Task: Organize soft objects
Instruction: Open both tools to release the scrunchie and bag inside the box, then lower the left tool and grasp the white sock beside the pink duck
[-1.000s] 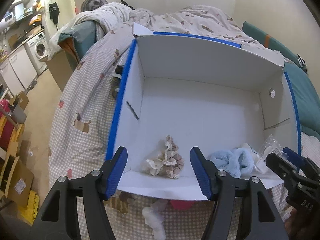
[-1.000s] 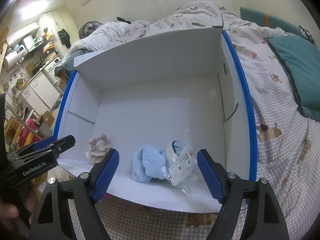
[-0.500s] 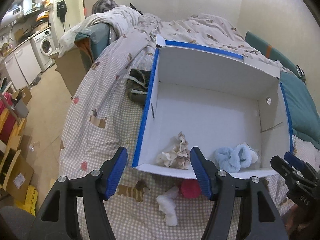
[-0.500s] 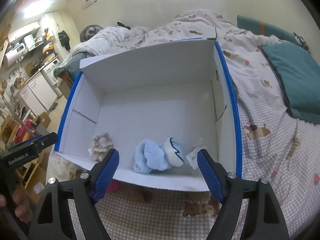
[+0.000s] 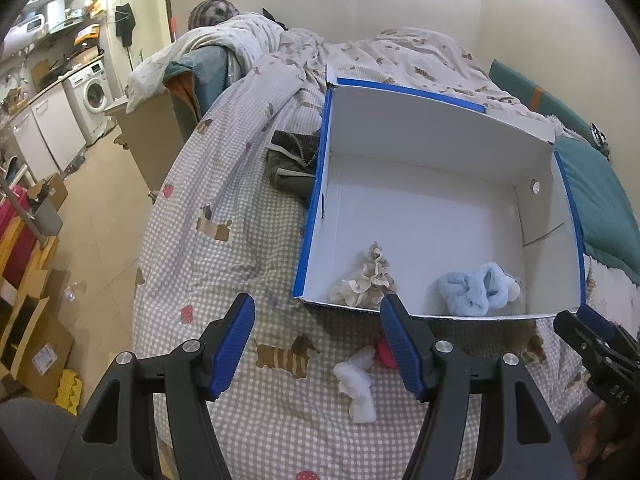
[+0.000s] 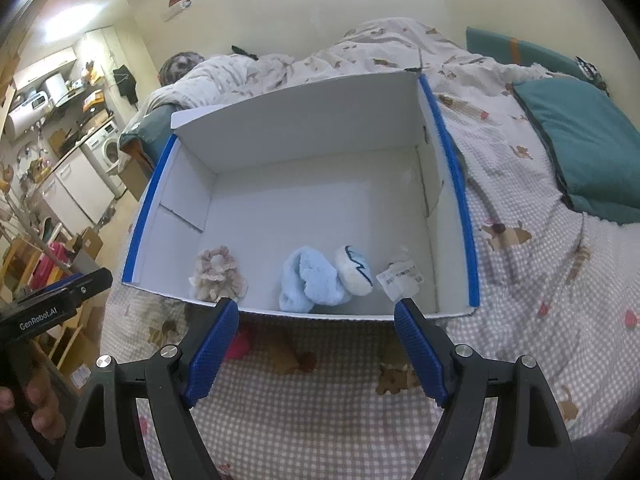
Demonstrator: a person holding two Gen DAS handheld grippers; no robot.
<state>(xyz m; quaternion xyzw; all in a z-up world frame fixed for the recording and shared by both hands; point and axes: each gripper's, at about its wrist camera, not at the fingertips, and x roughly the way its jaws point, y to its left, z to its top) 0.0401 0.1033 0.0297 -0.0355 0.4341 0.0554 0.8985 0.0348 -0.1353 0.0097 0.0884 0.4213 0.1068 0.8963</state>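
Observation:
A white box with blue edges (image 5: 440,136) (image 6: 296,128) sits on the bed. Inside near its front wall lie a beige lace scrunchie (image 5: 366,284) (image 6: 218,274), a light blue fluffy piece (image 5: 474,290) (image 6: 310,282), a white pad with a blue mark (image 6: 354,274) and a clear packet with a label (image 6: 400,278). On the bedspread in front of the box lie a white fluffy piece (image 5: 358,382) and a pink object (image 5: 385,354) (image 6: 239,346). My left gripper (image 5: 318,350) is open and empty above the bedspread. My right gripper (image 6: 316,354) is open and empty in front of the box.
A dark garment (image 5: 292,160) lies left of the box. A teal cushion (image 6: 580,148) lies to the right. The bed's left edge drops to a floor with cardboard boxes (image 5: 36,344) and a washing machine (image 5: 94,96).
Both grippers have pulled back and up from the box. The front wall, the bedspread and the white and pink pieces before it have come into view. Both stay open.

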